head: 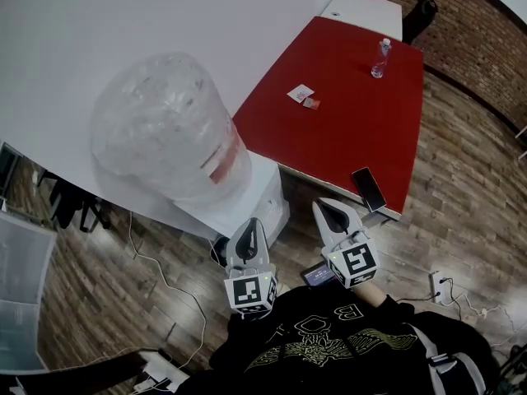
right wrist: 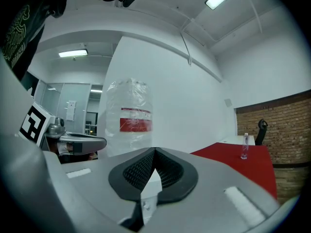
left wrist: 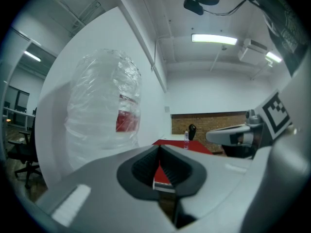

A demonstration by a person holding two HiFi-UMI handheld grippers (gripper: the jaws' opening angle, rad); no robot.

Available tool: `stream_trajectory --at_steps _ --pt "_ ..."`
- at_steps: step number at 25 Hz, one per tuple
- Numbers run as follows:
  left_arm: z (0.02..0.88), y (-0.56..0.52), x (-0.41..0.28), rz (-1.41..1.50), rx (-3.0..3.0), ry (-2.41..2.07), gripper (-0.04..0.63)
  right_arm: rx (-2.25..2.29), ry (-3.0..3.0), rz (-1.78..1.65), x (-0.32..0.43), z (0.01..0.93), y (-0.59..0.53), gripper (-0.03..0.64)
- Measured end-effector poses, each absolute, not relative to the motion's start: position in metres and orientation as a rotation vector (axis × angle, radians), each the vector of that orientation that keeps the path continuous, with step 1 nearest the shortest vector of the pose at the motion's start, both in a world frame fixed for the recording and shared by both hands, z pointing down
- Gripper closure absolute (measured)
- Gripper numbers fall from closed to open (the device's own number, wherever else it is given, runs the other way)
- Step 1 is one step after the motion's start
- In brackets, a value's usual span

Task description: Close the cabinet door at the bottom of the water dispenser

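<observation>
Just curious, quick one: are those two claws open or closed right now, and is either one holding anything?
Left gripper: closed, holding nothing.
Right gripper: closed, holding nothing.

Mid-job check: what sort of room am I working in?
Likely an office or break area: a bottled water dispenser beside a red table, a brick wall, ceiling strip lights.
</observation>
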State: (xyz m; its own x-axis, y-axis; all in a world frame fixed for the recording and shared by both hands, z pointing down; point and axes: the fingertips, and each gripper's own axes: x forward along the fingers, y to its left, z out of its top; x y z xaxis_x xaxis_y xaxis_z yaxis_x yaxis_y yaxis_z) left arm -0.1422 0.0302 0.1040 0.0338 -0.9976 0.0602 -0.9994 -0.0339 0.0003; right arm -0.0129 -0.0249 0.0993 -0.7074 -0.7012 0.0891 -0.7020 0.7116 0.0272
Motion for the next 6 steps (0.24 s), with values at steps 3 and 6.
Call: stream_trajectory --at_steps 3,6 --pt "0.1042 0.0320 -0.1412 0.068 2.229 -2.153 0.588 1.163 -2.827 0.017 -0.0115 0.0980 -0.0238 0.618" --pt "0.1029 0.0338 -0.1401 0.066 2.228 -2.153 0.588 1.163 -2.848 0.030 -0.0099 0.0947 -0.0216 0.618"
